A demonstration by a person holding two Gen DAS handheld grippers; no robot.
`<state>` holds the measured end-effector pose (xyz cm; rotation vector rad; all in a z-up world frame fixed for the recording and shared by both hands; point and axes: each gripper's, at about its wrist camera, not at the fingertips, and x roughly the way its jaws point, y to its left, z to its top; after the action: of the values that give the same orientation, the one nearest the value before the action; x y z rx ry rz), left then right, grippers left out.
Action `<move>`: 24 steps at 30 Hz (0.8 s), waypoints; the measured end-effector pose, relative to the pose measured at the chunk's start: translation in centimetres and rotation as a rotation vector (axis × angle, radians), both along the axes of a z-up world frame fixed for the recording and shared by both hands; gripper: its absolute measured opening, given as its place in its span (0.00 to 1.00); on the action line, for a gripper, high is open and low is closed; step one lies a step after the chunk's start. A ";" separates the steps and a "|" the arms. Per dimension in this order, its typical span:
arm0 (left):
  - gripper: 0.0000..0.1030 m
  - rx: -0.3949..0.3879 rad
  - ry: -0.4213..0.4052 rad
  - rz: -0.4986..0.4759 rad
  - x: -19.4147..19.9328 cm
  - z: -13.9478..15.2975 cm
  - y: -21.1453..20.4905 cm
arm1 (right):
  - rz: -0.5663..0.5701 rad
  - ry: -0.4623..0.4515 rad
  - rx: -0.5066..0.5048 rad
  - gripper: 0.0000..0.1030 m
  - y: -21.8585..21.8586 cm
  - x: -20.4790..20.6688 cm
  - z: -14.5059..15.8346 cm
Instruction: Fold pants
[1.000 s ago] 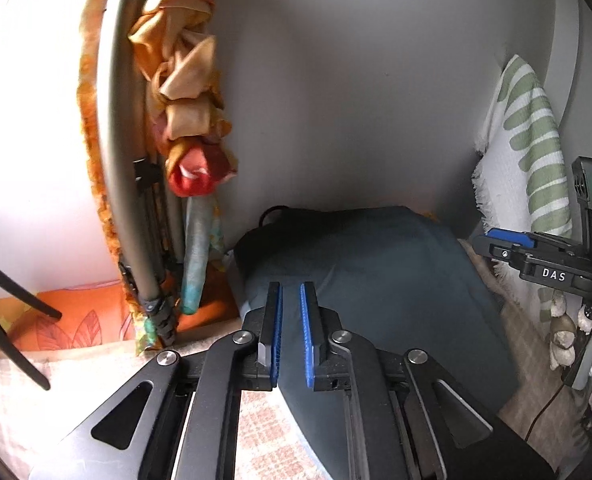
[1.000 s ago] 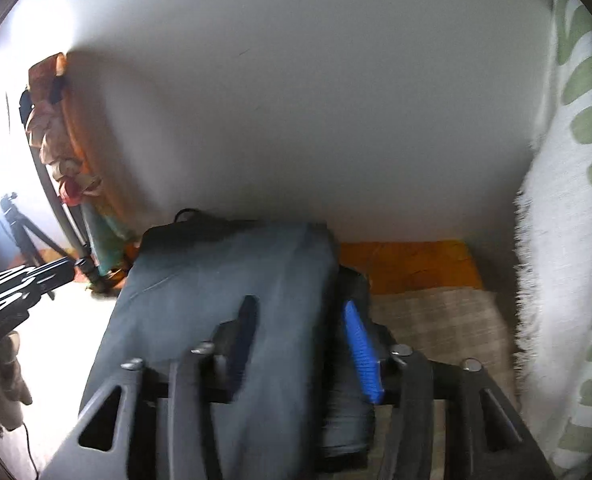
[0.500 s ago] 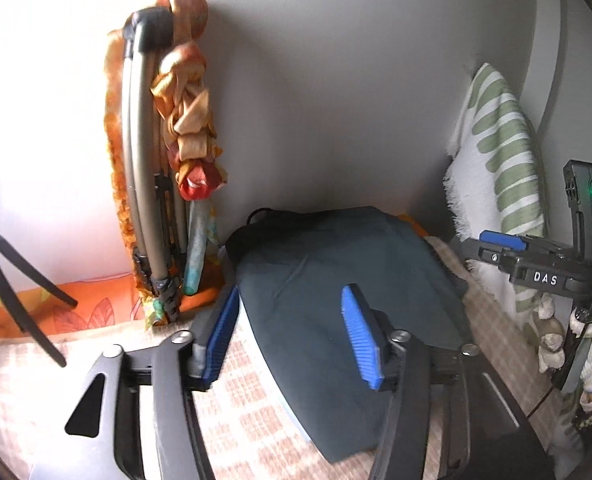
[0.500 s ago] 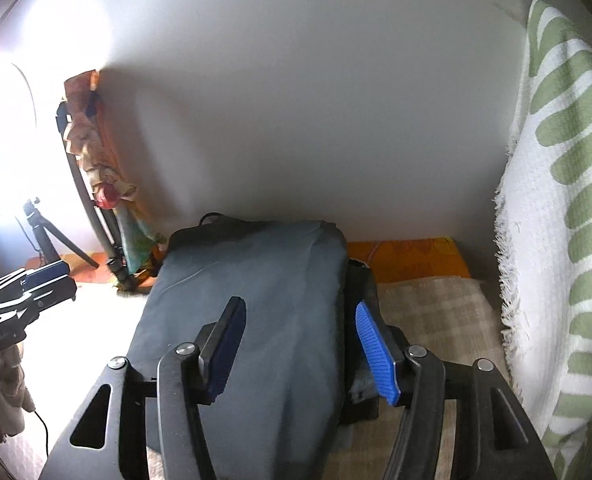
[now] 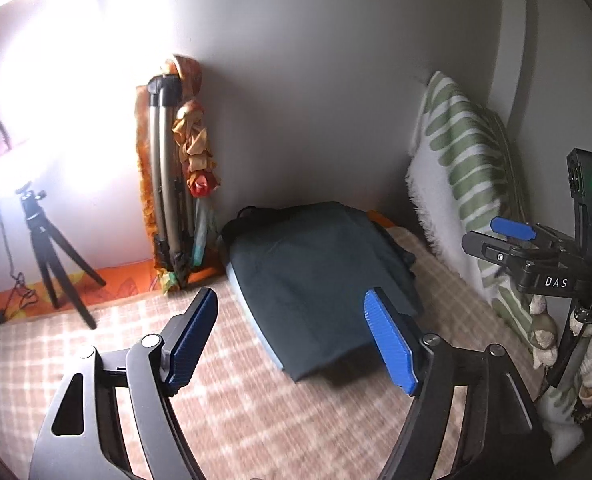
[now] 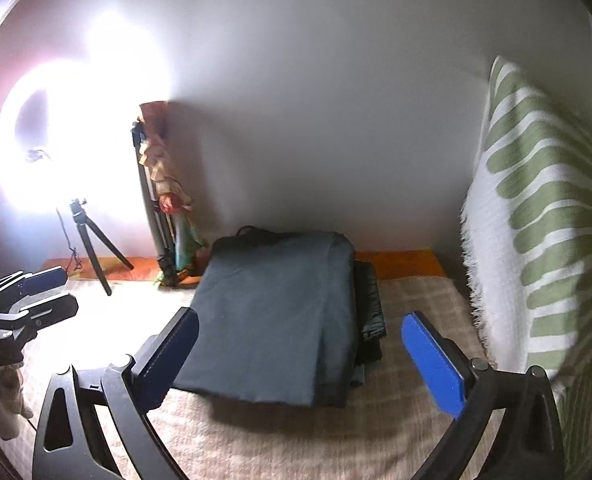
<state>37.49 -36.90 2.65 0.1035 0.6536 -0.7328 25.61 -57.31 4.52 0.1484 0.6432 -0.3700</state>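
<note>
- Now the left gripper [image 5: 292, 340] hangs above the checked blanket [image 5: 256, 412], jaws opening, nothing between its blue pads.
- Likewise the right gripper [image 6: 308, 356] is spreading wide and empty, clear of the cloth.
- Ahead of both, the folded dark pants [image 6: 272, 312] lie flat on the blanket near the wall.
- Beside them stand a leaf-patterned cushion [image 6: 544, 216] and a small tripod [image 5: 52, 256].

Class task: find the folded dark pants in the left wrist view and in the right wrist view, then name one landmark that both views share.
Left wrist: folded dark pants right of centre, on the checked blanket.
Right wrist: folded dark pants at centre, above the gripper fingers.
Shared landmark: small black tripod, at left.
</note>
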 end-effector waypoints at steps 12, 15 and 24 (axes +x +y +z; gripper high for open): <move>0.78 0.003 -0.044 -0.012 -8.2 0.7 3.5 | -0.003 -0.039 -0.011 1.00 7.2 -6.7 1.1; 0.79 0.005 -0.055 -0.016 -10.1 0.4 4.6 | 0.012 -0.041 -0.023 1.00 9.3 -8.0 0.7; 0.79 -0.009 -0.032 -0.009 -13.8 -1.2 8.0 | 0.032 -0.055 -0.020 1.00 13.8 -11.5 -1.2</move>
<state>23.68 -28.91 1.42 0.1099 0.6194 -0.7417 14.14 -43.51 3.30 0.1290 0.5871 -0.3407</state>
